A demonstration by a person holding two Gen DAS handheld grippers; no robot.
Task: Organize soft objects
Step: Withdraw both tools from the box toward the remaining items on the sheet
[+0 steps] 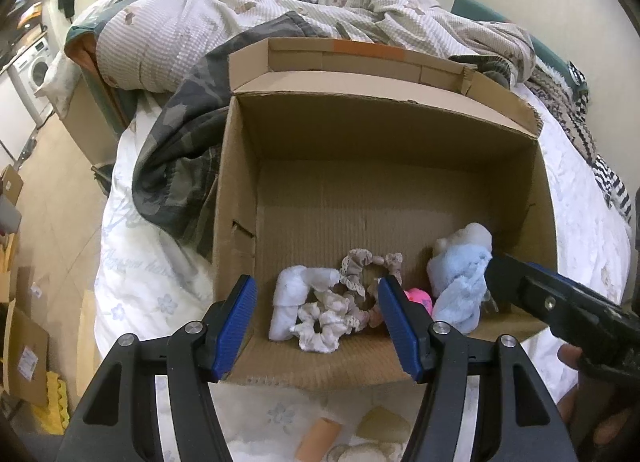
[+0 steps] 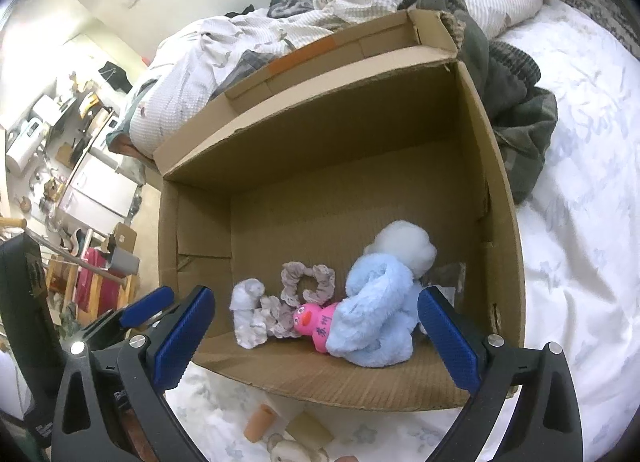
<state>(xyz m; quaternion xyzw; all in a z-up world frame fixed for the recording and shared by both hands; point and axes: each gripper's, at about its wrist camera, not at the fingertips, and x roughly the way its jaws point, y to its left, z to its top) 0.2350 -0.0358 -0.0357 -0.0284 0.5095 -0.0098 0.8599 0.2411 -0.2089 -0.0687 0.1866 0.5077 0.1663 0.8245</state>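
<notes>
A: Why is everything bunched at the near wall of the box (image 1: 400,149)?

B: My guess is the pieces get dropped in just over the near edge. The white sock (image 1: 288,302), the scrunchies (image 1: 348,298), the pink toy (image 2: 314,322) and the blue fleece (image 2: 376,314) sit touching one another in a row, with a white puff (image 2: 404,246) just behind the fleece. The far half of the floor is bare cardboard.

A: And the grippers?

B: The left gripper (image 1: 316,322) hangs at the near edge with its fingers spread wide and nothing between them. The right gripper (image 2: 316,338) is the same: fingers apart, empty, framing the toy and fleece.

A: What else is about?

B: The box sits on a white bedsheet (image 2: 580,221), a camouflage garment (image 1: 176,165) against its side and a rumpled quilt (image 1: 200,29) behind. In front lie a tan tube (image 1: 318,438) and some pale plush thing, too cut off to name.

A: Anything in the way?

B: The near wall, and the two grippers crowd each other over that corner.
</notes>
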